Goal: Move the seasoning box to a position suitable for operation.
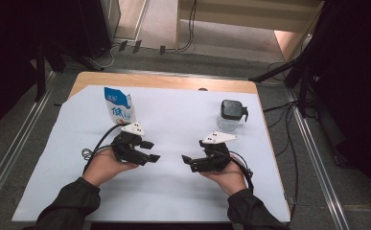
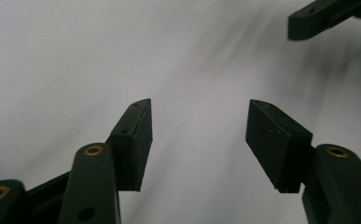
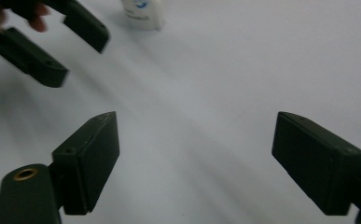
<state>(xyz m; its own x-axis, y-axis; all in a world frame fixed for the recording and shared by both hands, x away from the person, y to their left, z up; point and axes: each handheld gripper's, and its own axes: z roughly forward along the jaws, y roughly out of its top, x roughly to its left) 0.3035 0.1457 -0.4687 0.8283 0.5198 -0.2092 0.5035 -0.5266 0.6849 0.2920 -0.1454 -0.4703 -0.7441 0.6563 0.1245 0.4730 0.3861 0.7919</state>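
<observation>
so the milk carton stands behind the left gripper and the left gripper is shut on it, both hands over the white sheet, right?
Not quite: the left gripper is not shut on the milk carton. The left gripper view shows its jaws open over the bare white sheet. In the high view the carton stands upright behind it, and both hands are over the sheet.

In your right gripper view the milk carton [image 3: 143,14] is cut off by the top edge and blurred. The worktop [image 2: 122,51] smears into streaks in your left gripper view. The carton's print is too small to read from above.
</observation>
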